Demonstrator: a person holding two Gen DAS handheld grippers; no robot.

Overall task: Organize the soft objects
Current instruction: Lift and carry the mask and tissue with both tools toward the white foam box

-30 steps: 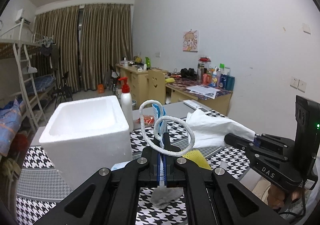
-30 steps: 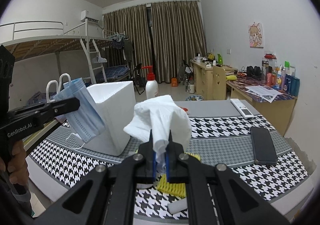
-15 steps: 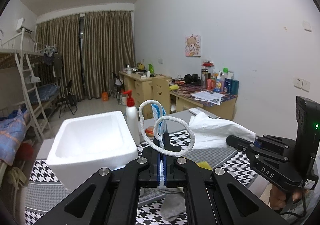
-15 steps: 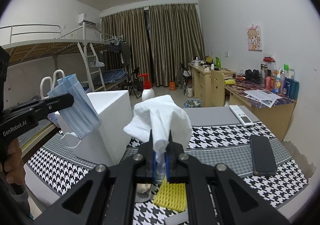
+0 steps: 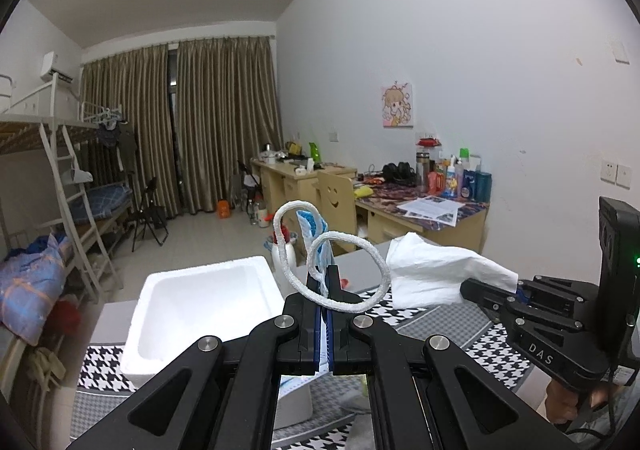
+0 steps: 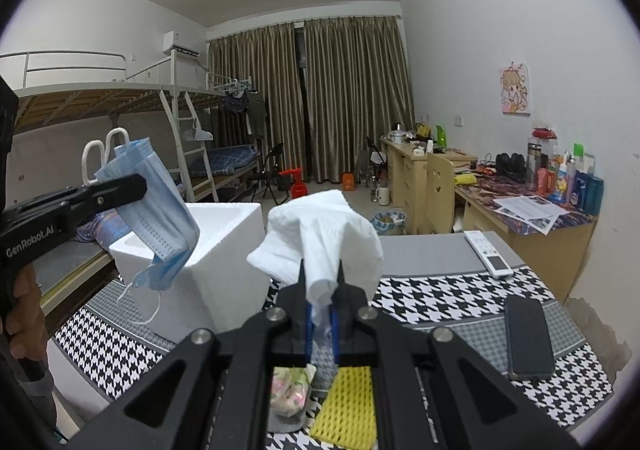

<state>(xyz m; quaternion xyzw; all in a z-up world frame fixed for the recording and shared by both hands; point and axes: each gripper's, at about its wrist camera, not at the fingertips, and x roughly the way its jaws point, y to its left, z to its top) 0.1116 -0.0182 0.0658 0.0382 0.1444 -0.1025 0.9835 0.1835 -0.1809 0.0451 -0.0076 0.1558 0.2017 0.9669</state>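
My left gripper (image 5: 325, 282) is shut on a blue face mask (image 5: 316, 238) with white ear loops, held high above the table. In the right wrist view the left gripper (image 6: 136, 186) shows with the mask (image 6: 160, 210) hanging beside the white foam box (image 6: 208, 250). My right gripper (image 6: 321, 282) is shut on a crumpled white tissue (image 6: 324, 234); it shows in the left wrist view (image 5: 468, 286) with the tissue (image 5: 432, 270). The open foam box (image 5: 200, 306) sits below and left of the mask.
On the houndstooth tablecloth (image 6: 440, 298) lie a black phone (image 6: 528, 338), a white remote (image 6: 488, 254), a yellow mesh sponge (image 6: 344, 406) and a patterned soft item (image 6: 290, 390). A red-capped pump bottle (image 5: 285, 250) stands behind the box. Desks and a bunk bed stand beyond.
Both grippers have risen, with the mask and tissue still held; the foam box and table now sit lower in both views.
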